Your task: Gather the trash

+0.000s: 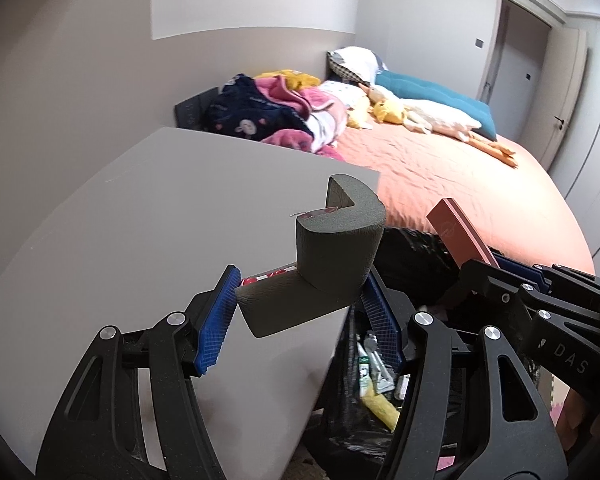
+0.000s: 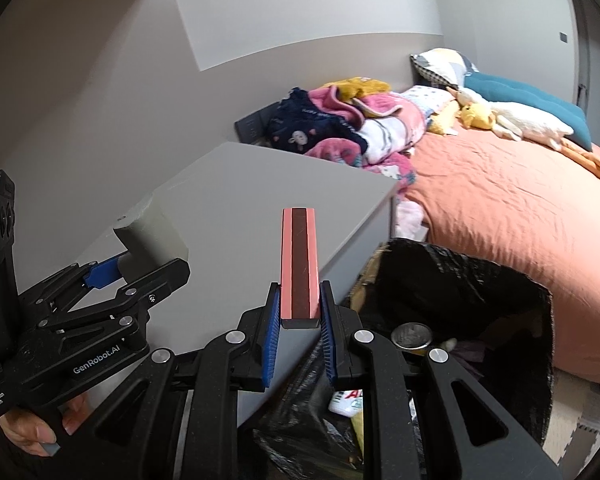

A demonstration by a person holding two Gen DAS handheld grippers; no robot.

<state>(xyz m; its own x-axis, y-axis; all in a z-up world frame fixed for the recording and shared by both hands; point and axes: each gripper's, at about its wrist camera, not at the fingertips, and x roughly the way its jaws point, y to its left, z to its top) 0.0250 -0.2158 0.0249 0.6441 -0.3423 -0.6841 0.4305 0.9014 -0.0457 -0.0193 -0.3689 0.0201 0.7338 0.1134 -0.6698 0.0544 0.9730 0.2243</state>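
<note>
Below and to the right of the grey counter point(image 2: 260, 184), the black trash bag point(image 2: 480, 280) gapes open against the bed point(image 2: 520, 216), already holding scraps. The right hand-held gripper point(image 2: 300, 320), clamped on a pink flat box point(image 2: 299, 260) standing long axis up, sits at the bag's left rim and is the nearer one. The left hand-held gripper point(image 1: 300, 312), clamped on a grey foam corner guard point(image 1: 332, 256), hangs over the counter edge, the bag down to its right.
</note>
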